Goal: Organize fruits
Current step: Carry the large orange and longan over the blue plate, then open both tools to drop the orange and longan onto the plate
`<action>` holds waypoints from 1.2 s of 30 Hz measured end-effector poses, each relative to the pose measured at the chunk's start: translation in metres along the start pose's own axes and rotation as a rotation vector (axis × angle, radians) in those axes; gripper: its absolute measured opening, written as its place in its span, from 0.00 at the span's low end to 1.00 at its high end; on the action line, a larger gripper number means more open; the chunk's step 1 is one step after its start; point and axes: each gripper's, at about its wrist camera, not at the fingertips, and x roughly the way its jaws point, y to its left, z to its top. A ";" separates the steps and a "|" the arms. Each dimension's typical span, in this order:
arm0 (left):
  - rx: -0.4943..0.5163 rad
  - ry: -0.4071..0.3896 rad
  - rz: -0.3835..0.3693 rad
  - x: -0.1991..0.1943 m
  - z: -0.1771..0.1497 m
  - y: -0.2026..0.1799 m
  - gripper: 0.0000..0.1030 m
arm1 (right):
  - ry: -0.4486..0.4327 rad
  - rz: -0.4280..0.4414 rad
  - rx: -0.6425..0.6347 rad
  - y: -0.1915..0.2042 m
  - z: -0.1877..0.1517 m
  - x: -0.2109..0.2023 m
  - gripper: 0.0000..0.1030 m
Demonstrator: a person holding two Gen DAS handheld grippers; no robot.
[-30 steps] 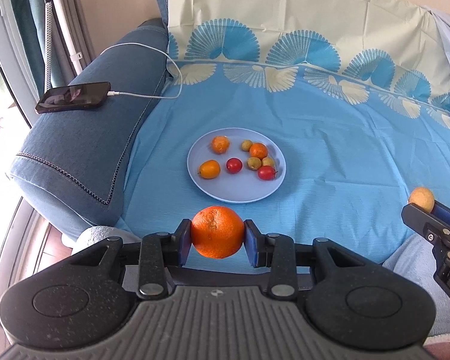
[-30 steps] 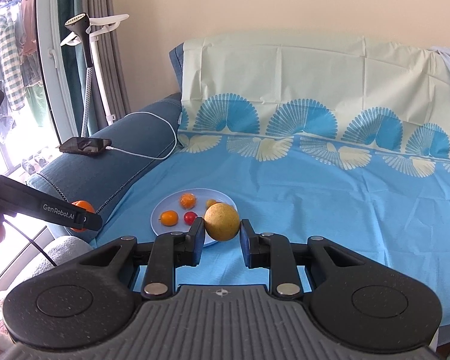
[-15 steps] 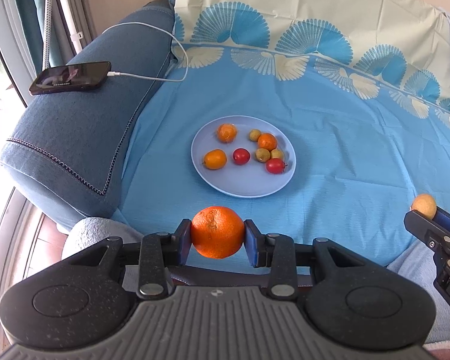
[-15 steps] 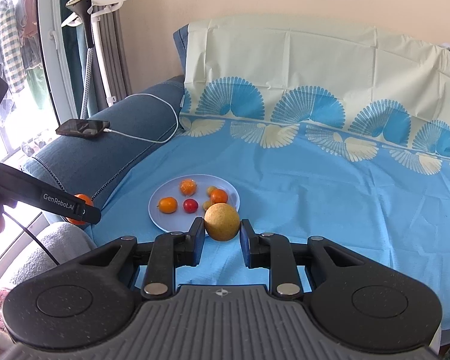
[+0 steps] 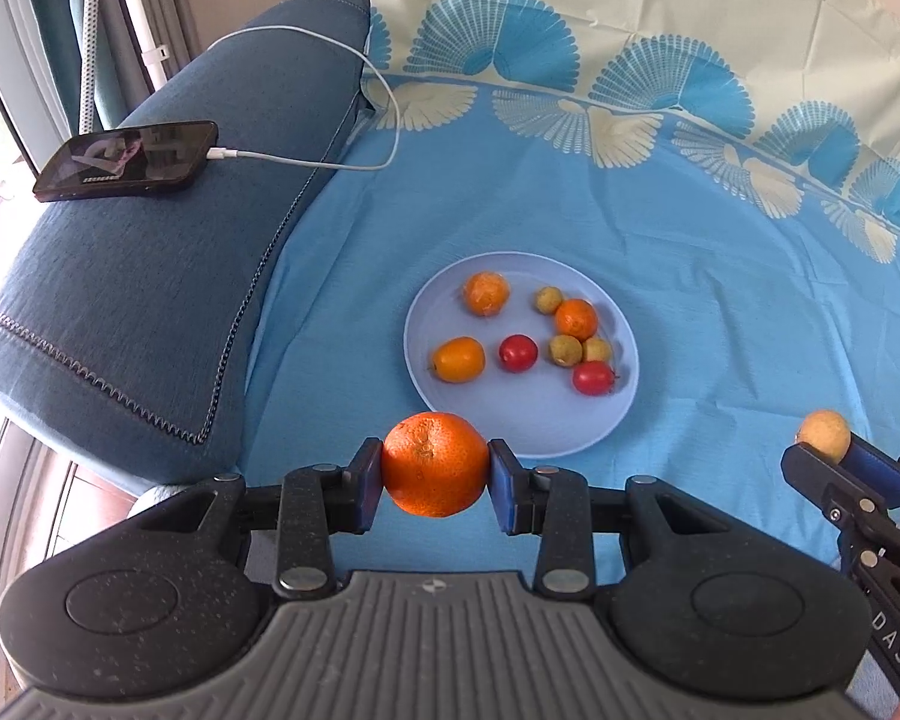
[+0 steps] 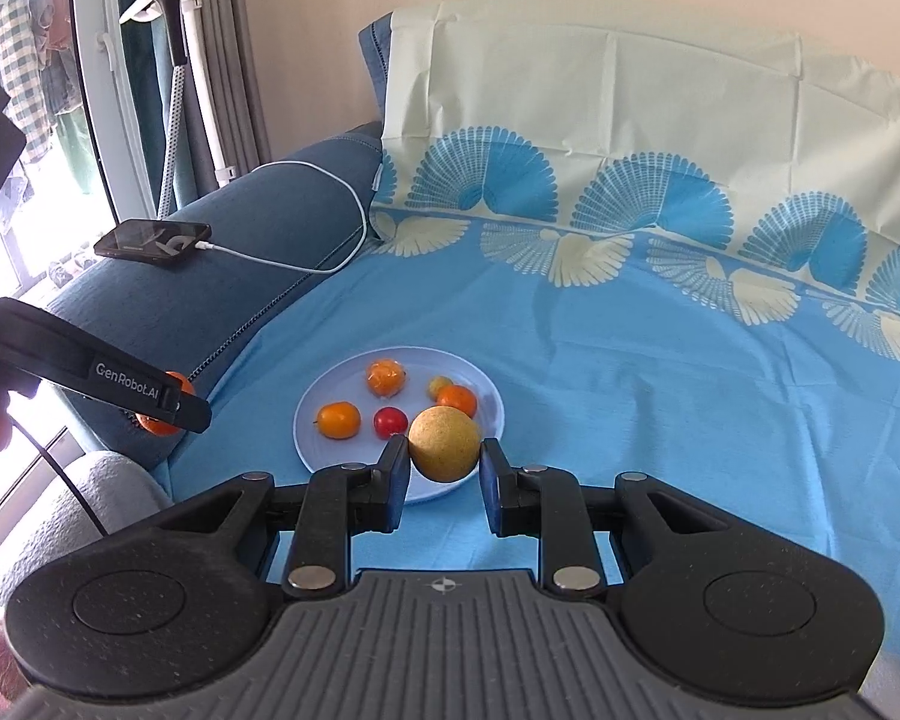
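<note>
Orange fruit (image 5: 435, 463) is clamped between the blue pads of the left gripper (image 5: 435, 477), held above the blue sheet (image 5: 720, 300) just short of the near rim of the pale blue plate (image 5: 570, 432). Right gripper (image 6: 444, 468) grips a yellowish round fruit (image 6: 444, 443) over the plate's near edge. Eight small fruits lie on the plate: orange, red and yellow-green. A phone (image 5: 127, 160) on a white cable (image 5: 306, 162) rests on the sofa arm (image 5: 150, 300).

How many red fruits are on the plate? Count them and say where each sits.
2. One red fruit lies near the middle of the plate; the other is toward its right edge, below the yellow-green fruits. None seems hidden.
</note>
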 end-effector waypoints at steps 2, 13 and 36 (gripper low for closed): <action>-0.003 0.008 0.005 0.011 0.010 0.001 0.39 | 0.010 0.010 0.001 0.000 0.005 0.014 0.25; 0.011 0.070 0.021 0.091 0.052 -0.005 0.39 | 0.069 0.044 -0.046 0.005 0.018 0.105 0.25; 0.048 -0.043 0.079 0.098 0.052 -0.005 1.00 | 0.133 0.013 -0.021 0.005 0.024 0.159 0.99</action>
